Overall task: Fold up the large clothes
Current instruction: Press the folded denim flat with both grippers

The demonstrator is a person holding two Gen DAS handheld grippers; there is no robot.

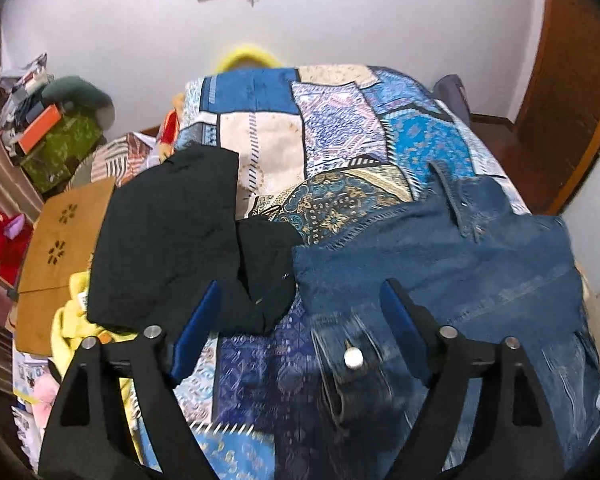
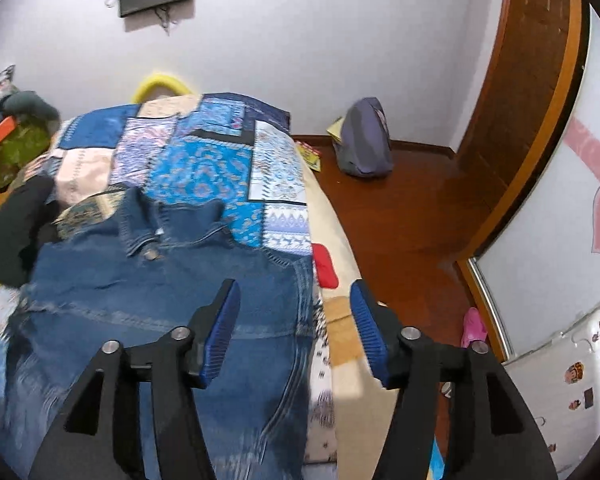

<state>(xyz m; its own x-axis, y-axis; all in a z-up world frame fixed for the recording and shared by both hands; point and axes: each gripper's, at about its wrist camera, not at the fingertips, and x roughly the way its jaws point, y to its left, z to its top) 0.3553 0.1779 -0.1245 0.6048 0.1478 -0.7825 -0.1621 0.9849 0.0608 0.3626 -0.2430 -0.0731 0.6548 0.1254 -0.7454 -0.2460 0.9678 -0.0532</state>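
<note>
A blue denim jacket (image 1: 452, 264) lies spread on the patchwork bedspread (image 1: 340, 128), collar toward the far end; it also shows in the right wrist view (image 2: 172, 300). A folded black garment (image 1: 168, 240) lies to its left on the bed. My left gripper (image 1: 300, 296) is open and empty, hovering above the jacket's near left edge and a metal button (image 1: 353, 358). My right gripper (image 2: 294, 298) is open and empty above the jacket's right edge by the bed's side.
A brown board (image 1: 60, 248), yellow cloth (image 1: 72, 320) and boxes (image 1: 56, 148) crowd the bed's left side. A grey backpack (image 2: 366, 140) stands on the wooden floor (image 2: 412, 232) right of the bed. A white suitcase (image 2: 560, 380) stands at the right.
</note>
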